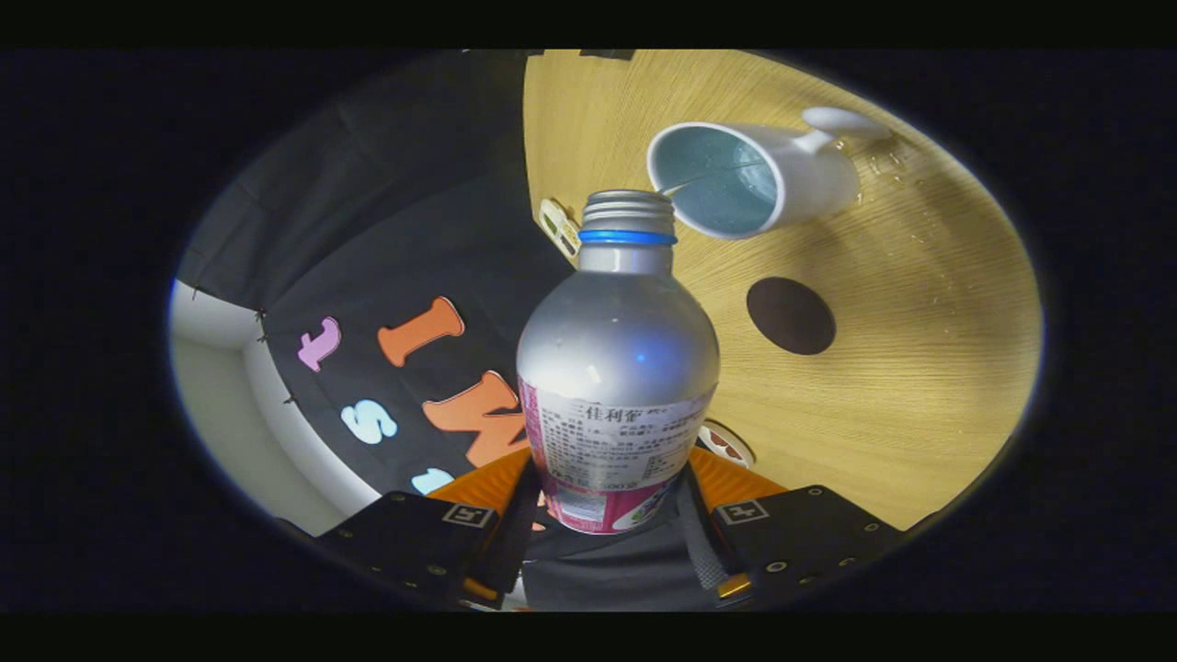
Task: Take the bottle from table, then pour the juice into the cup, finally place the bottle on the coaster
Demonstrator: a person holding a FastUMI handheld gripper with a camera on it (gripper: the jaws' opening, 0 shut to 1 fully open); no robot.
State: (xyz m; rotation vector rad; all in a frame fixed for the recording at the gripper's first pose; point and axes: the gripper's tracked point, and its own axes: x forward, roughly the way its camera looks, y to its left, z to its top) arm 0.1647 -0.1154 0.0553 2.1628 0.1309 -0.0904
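Gripper view during pouring. The gripper [611, 515] pinches the lower body of the bottle [616, 368], one finger pressed against each side of the labelled band, so that the bottle lies between the fingers and extends forward along them. The bottle is silver metal with a threaded, uncapped neck and a blue ring [628, 236] below the threads; its mouth points toward the cup [749, 179] and sits just beside the cup's rim. A thin stream runs from the mouth across the rim into the cup. The cup is white with a pale blue interior and a handle [832, 124] on its far side; it stands on the wooden table [919, 349]. Small wet spots glisten on the wood near the handle. The dark round coaster [791, 315] lies on the table, apart from the cup and beside the bottle's shoulder, with bare wood all around it. The table's edge runs along the booth's black cloth wall [368, 239], just beside the bottle's neck; a small tag [559, 227] sits at that edge. The bottle's label [616, 441] carries fine printed text on a white field above a magenta band, too small to read.
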